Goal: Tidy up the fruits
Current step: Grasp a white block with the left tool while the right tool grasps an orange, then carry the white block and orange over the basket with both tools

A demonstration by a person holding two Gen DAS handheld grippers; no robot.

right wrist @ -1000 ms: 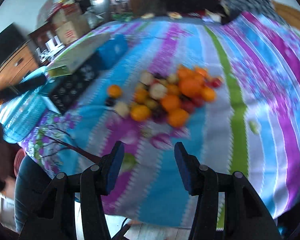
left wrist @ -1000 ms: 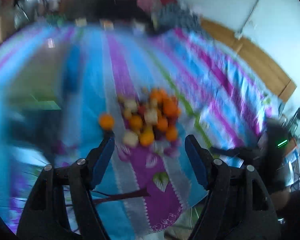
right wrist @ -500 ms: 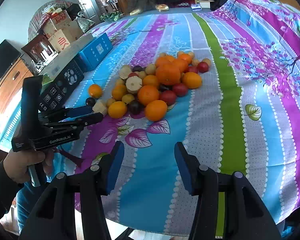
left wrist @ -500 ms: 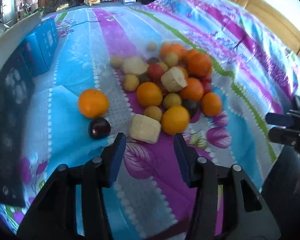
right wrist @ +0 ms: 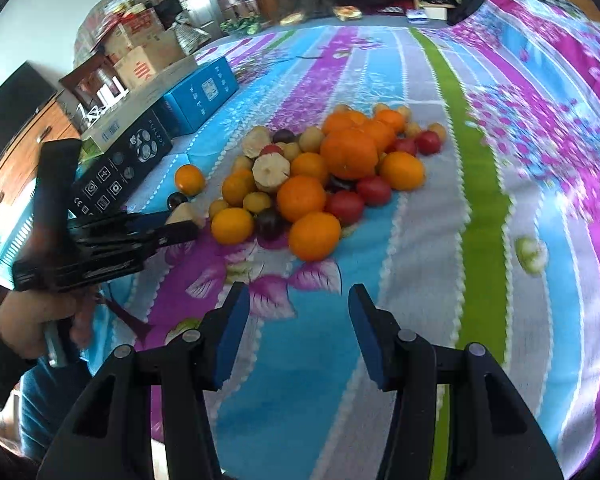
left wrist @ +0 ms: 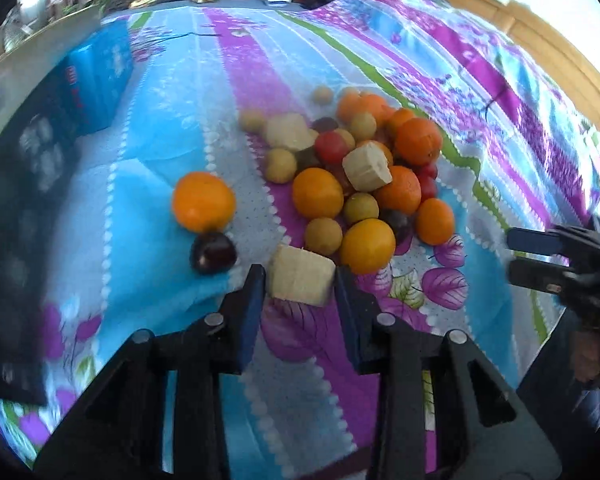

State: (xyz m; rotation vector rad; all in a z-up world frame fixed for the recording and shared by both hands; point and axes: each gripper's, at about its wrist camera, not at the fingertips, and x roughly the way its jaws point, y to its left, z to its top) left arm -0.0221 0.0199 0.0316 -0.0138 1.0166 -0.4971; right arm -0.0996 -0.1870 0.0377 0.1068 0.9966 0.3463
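On the striped bedspread [right wrist: 476, 200], the fruit pile [right wrist: 324, 172] sits almost wholly unsorted: oranges, red and dark plums, small yellow fruits and pale cut chunks all heaped together, touching. Only one orange [left wrist: 203, 201] and one dark plum [left wrist: 213, 253] lie just apart on the pile's left edge, beside the boxes [right wrist: 140, 148]; whether that counts as a started group, you cannot tell.

Your left gripper [left wrist: 300, 284] is at the near edge of the pile. Its jaws are closing around the pale cut chunk [left wrist: 302, 280]; the chunk is between the blue pads, which look to be at or nearly at its sides. It rests on the cloth, not lifted. The right wrist view shows the same chunk at the left gripper's tips.

Your right gripper [right wrist: 294, 332] hovers over bare cloth, short of the pile, jaws moderately wide, nothing between them.

No tray or bowl for sorted fruit shows in either view.

Judgement: the task is at its very start. First pick in hand; practically every fruit is left to group.
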